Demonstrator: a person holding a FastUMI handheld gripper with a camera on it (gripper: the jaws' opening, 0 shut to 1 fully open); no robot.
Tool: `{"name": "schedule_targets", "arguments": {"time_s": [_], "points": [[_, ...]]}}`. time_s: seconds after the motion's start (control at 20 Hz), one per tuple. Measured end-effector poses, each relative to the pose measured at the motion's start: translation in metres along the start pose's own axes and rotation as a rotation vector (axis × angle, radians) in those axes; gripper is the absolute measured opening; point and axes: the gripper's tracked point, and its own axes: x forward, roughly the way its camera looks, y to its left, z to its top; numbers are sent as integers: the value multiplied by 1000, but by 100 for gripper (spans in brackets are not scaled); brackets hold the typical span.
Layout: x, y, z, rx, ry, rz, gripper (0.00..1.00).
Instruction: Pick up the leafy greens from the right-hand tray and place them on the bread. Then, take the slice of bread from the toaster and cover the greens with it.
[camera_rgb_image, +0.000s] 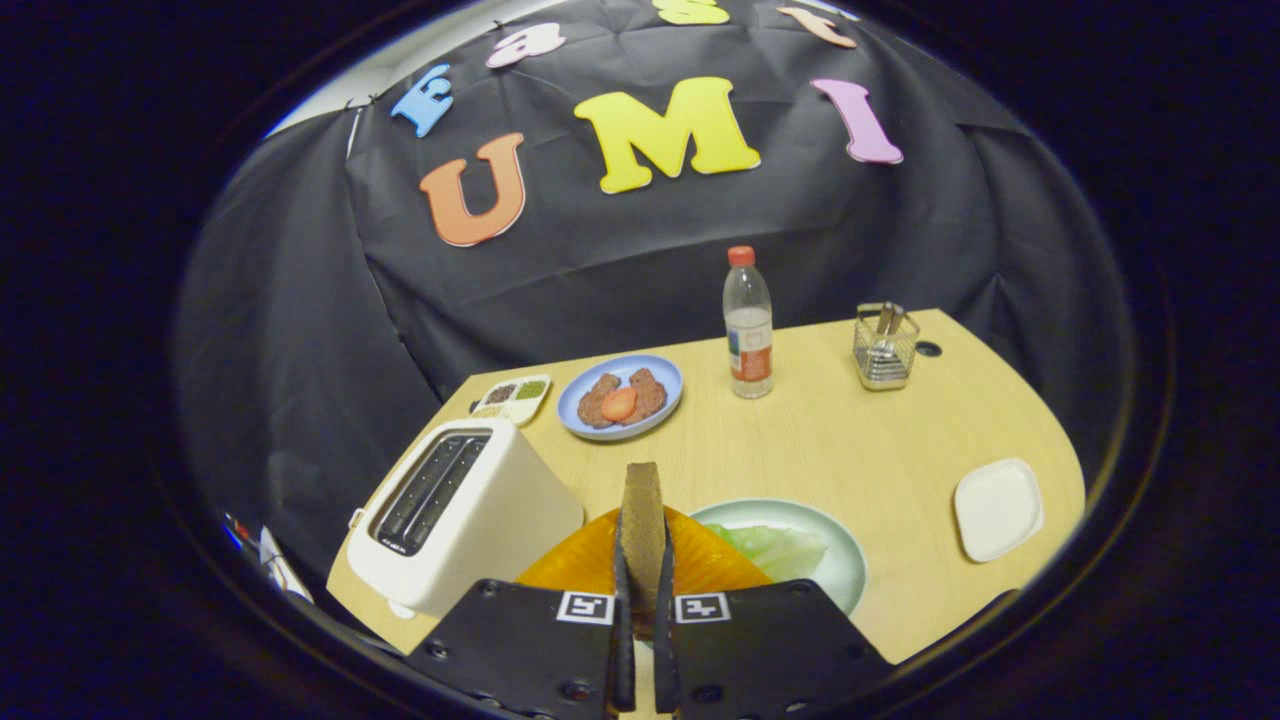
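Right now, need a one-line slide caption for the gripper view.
Claw shut on an upright bread slice above the orange plate, toaster beside, greens plate just beyond.

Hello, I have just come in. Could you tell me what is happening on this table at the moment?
A hand-held gripper has its jaws shut on a slice of brown bread, held upright on edge. It hangs above an orange plate, next to the white toaster. Leafy greens lie on a pale green plate just beside it. Further back stand a blue plate with food and a water bottle.
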Motion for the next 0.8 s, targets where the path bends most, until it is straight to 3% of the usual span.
{"name": "schedule_targets", "arguments": {"time_s": [0.4, 0.5, 0.65, 0.8], "points": [[13, -37, -23, 63, 13, -5, 15], [11, -53, -23, 29, 12, -36, 27], [3, -71, -18, 18, 2, -66, 66], [-5, -90, -6, 9, -28, -89, 72]]}}
